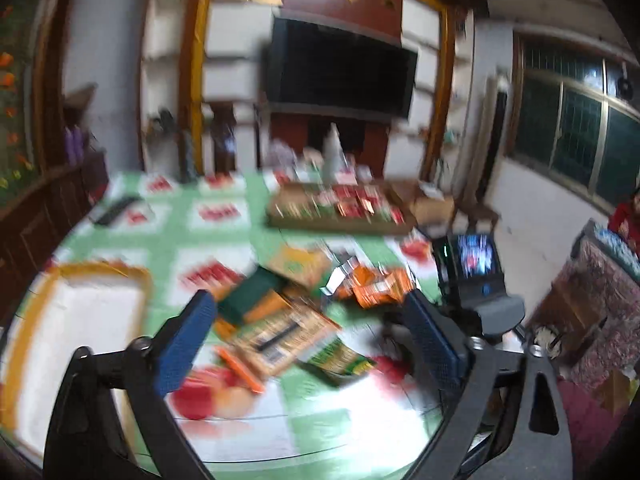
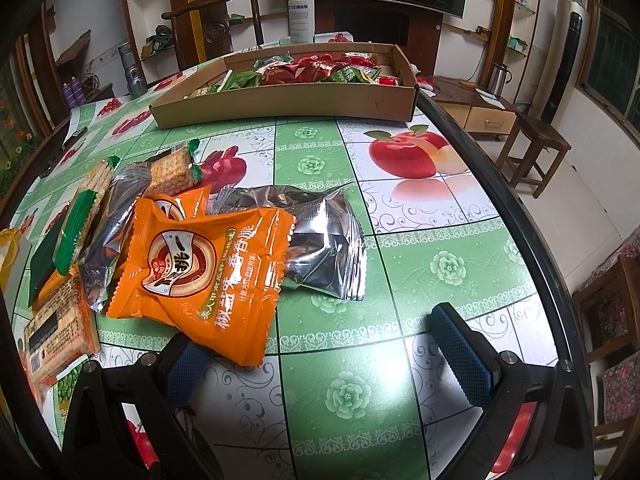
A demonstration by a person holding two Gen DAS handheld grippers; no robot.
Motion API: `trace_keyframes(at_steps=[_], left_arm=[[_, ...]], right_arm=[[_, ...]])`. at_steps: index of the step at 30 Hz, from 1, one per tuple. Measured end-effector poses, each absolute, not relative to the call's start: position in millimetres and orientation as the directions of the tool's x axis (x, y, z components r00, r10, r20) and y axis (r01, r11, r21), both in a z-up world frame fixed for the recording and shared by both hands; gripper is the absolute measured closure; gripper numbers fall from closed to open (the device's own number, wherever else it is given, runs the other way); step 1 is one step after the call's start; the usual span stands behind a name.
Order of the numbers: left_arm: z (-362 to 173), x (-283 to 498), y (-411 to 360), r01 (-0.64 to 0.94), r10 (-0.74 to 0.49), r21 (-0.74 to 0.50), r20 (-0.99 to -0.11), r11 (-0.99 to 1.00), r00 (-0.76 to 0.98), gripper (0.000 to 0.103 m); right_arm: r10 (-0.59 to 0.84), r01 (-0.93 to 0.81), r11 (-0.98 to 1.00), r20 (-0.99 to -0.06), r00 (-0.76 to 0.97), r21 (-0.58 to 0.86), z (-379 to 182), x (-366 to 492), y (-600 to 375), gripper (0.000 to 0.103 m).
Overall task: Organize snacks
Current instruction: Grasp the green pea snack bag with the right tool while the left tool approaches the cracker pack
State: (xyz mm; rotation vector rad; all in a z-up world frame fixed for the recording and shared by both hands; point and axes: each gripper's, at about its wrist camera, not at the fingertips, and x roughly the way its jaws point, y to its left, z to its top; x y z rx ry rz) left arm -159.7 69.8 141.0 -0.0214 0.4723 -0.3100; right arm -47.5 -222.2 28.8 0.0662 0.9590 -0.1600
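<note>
A pile of loose snack packets lies on the green fruit-print tablecloth (image 2: 400, 264). In the right wrist view an orange packet (image 2: 200, 264) lies on top, with silver packets (image 2: 320, 248) and cracker packs (image 2: 168, 168) around it. My right gripper (image 2: 320, 344) is open and empty, low over the table, its left finger just under the orange packet's near edge. A cardboard tray (image 2: 288, 104) holds red and green packets at the far side. The left wrist view is blurred: my left gripper (image 1: 308, 320) is open and empty above the pile (image 1: 280, 320).
A white spray bottle (image 2: 302, 12) stands behind the tray. A yellow-rimmed white tray (image 1: 76, 320) sits at the left. The table's dark right edge (image 2: 520, 216) runs close by, with a wooden stool (image 2: 532, 148) and chairs beyond. A remote (image 1: 114, 210) lies far left.
</note>
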Motion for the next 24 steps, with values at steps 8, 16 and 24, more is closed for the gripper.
trace_keyframes(at_steps=[8,16,24], left_arm=[[113,-154,174,0.158,-0.298,-0.289,-0.545,0.944,0.783,0.000],[97,-162,188,0.170,-0.321,-0.327,-0.495,0.930,0.807,0.000],[85,-158,155,0.271,-0.356,-0.233,-0.526,0.934,0.773,0.000]], right_arm=[[-0.096,0.139,0.990,-0.862,0.497,-0.030,31,-55,-219,0.000],[-0.026,0.110,0.992,-0.770,0.638,0.058,71,-101,-196,0.023],[0.214,-0.213,0.971,-0.784,0.582,0.107,61,-116,-114,0.023]])
